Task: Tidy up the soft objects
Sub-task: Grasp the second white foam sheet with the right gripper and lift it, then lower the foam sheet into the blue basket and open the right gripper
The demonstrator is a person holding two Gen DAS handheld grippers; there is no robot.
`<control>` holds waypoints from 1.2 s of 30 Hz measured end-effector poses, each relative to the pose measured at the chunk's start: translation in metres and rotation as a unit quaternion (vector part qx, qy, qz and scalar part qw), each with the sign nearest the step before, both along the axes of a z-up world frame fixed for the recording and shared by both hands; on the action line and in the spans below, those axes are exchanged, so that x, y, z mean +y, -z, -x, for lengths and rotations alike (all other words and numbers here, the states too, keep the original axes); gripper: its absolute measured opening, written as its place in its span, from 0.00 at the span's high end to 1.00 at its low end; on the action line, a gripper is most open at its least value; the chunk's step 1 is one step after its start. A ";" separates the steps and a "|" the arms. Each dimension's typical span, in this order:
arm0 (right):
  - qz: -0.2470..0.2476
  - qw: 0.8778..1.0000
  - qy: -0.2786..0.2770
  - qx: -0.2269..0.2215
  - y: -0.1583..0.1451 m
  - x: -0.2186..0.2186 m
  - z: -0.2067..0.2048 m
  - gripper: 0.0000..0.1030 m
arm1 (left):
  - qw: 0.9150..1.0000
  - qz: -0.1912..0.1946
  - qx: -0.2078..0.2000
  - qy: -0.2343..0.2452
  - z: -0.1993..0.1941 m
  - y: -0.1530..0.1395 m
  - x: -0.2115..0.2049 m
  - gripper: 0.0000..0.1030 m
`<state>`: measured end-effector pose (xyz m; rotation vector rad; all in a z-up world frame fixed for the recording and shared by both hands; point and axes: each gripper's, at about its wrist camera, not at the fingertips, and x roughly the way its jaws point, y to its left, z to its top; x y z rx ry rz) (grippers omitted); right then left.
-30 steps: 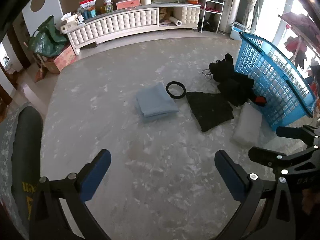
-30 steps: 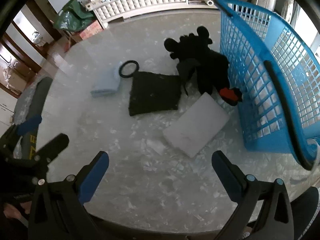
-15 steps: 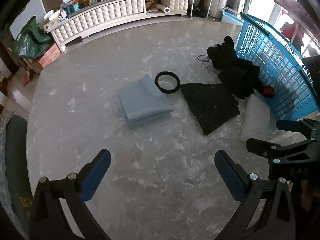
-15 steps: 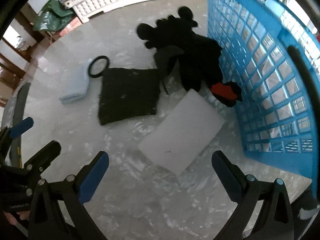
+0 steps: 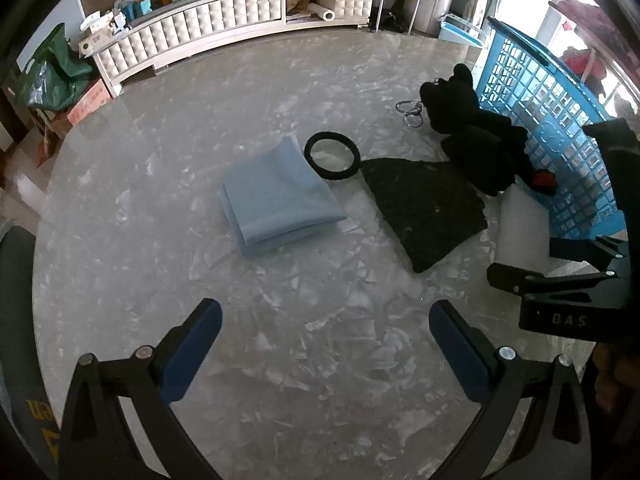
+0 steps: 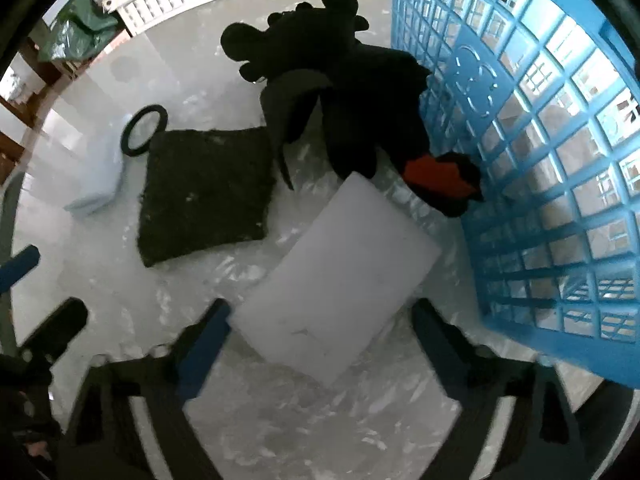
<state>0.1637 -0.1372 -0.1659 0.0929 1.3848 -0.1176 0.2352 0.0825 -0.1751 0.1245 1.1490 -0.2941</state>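
Note:
A white foam pad (image 6: 340, 276) lies flat on the marble table, its near edge between my open right gripper's (image 6: 320, 334) blue fingers; it also shows in the left wrist view (image 5: 520, 224). A black plush toy (image 6: 348, 92) with a red patch leans against the blue basket (image 6: 540, 140). A dark square mat (image 6: 204, 192) lies left of the pad. A folded light blue cloth (image 5: 276, 196) and a black ring (image 5: 331, 155) lie mid-table. My left gripper (image 5: 324, 338) is open and empty, hovering near the front of the table.
The blue basket (image 5: 556, 120) stands at the right edge of the round table (image 5: 280, 360). Metal rings (image 5: 410, 114) lie beside the plush toy (image 5: 468, 128). The right gripper's body (image 5: 572, 288) is close on the left gripper's right. A white cabinet (image 5: 224, 28) stands behind.
My right gripper has moved forward and down toward the white foam pad, which now reaches between its fingers. My left gripper has moved forward a little over the table.

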 end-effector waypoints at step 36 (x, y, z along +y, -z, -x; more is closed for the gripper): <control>-0.056 0.984 -0.098 -0.139 -0.126 -0.010 0.076 0.69 | 0.998 0.018 -0.059 -0.007 0.056 -0.076 -0.027 0.00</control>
